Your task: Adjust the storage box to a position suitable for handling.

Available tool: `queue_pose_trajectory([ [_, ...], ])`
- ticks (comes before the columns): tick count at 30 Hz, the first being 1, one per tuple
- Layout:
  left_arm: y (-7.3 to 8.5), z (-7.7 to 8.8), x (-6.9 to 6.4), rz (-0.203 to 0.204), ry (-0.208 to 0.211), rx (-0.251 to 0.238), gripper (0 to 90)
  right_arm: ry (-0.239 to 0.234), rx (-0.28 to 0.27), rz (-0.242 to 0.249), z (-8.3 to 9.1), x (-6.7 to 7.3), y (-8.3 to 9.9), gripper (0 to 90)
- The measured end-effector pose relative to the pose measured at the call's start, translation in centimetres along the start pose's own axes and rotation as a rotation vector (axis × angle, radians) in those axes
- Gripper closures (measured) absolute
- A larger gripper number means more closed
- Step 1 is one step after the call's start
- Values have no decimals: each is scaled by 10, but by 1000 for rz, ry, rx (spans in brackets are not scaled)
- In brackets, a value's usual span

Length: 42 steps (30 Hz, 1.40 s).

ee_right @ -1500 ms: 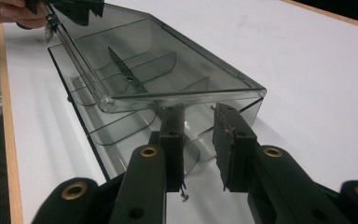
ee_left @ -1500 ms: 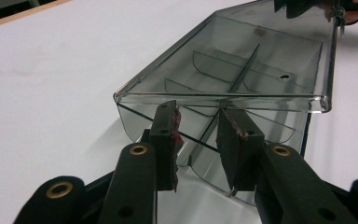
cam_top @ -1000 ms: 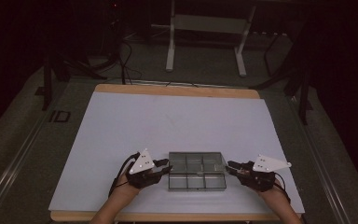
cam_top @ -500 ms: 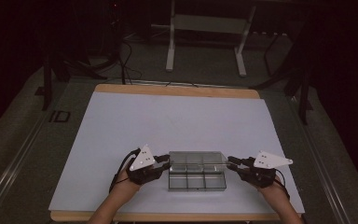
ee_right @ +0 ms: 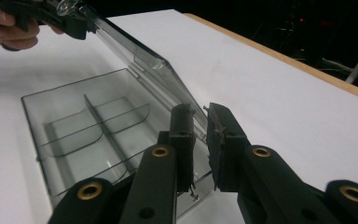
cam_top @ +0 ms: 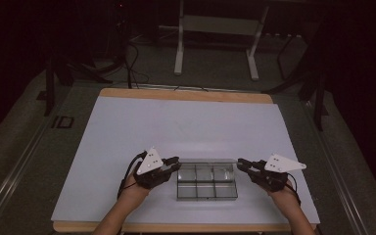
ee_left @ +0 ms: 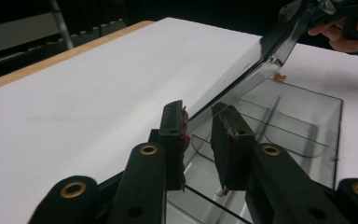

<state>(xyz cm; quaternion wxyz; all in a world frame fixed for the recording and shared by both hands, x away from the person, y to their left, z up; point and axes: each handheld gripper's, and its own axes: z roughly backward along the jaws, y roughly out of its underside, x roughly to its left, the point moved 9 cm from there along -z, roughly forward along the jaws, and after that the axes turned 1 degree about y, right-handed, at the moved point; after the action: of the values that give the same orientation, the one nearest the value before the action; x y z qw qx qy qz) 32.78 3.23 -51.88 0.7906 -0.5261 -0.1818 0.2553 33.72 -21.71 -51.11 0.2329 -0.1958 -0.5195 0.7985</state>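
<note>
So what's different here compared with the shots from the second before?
Both pairs of jaws have just been closing on the clear lid of the compartment box: the left gripper pinches one end, the right gripper the other, and the lid stands raised at a slant over the base. Both grippers sit a little farther up the table than before. The box base and the white table have stayed put.

A white-topped table (cam_top: 186, 127) with a light wooden edge showing along its far and near sides carries the scene; its surface is plain and matte; a clear plastic compartment box (cam_top: 206, 182) lies directly on it, near the front edge and roughly midway across; the box has six cells in two rows, and its clear lid (ee_left: 256, 60) stands raised along the far side
</note>
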Motion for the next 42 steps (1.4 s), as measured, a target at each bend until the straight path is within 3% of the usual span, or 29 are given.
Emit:
queue_pose_trajectory([
  [11,-5,-7,9,26,-33,-14,761,61,-16,-5,-8,-8,-6,814],
  [18,-6,-12,15,54,-60,-23,761,92,-38,-37,-15,-15,-9,814],
  [34,-1,-24,23,118,-61,-13,759,129,-6,-70,-31,-21,-1,793],
  [37,-1,-27,24,111,-73,-12,759,134,-4,-85,-33,-22,0,792],
  [42,0,-32,27,137,-82,-19,758,146,0,-101,-37,-24,1,791],
])
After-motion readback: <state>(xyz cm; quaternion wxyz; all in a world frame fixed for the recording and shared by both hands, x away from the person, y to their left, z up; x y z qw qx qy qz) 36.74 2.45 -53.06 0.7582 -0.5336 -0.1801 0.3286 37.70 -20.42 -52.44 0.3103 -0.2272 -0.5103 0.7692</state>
